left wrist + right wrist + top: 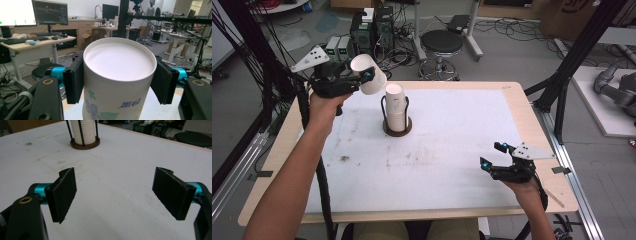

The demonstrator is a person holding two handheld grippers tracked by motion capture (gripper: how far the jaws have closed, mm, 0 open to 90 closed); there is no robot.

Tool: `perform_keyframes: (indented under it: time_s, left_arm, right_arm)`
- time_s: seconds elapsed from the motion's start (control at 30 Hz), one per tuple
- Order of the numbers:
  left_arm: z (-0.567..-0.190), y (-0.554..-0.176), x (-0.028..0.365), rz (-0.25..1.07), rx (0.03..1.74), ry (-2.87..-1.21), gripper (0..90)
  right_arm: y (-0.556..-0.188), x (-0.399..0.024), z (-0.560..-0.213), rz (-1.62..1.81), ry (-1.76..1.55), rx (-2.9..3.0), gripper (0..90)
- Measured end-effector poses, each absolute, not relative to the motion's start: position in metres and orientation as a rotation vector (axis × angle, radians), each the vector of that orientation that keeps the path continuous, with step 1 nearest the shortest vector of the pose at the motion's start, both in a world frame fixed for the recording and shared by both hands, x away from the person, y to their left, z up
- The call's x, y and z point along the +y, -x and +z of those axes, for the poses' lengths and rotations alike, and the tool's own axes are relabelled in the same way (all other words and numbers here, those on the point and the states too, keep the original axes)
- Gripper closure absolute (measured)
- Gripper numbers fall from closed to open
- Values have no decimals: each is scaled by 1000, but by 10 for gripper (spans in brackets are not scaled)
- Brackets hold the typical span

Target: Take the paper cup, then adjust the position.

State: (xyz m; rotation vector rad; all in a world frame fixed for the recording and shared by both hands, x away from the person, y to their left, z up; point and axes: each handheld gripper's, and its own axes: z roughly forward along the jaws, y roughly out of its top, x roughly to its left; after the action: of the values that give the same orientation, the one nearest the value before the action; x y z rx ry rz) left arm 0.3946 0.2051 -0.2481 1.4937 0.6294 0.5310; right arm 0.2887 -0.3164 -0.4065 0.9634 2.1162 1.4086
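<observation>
The left gripper clamps a white paper cup printed with green leaves, tilted on its side in the air above the surface's far left corner. Just beside it, a stack of white paper cups stands in a black wire holder on a round brown base (near the far edge). The right gripper rests near the right edge, jaws spread wide and empty.

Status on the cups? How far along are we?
Done: one paper cup is off the table, clamped in the left gripper beside the stack. In hand: that cup, tilted up-left of the holder. Left: whether it goes on or off the stack is unclear. Right gripper open, idle.
</observation>
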Motion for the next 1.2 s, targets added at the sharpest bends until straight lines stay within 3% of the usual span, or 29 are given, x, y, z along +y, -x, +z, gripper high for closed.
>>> perform_keyframes:
  time_s: [0.4,1.2]
  left_arm:
    - [-285,-367,225,529,654,-1525,353]
    - [-325,-330,200,427,576,-1597,353]
  right_arm:
    - [-291,-315,-406,1406,-962,2120,199]
    - [-290,-302,-406,1435,-931,2177,198]
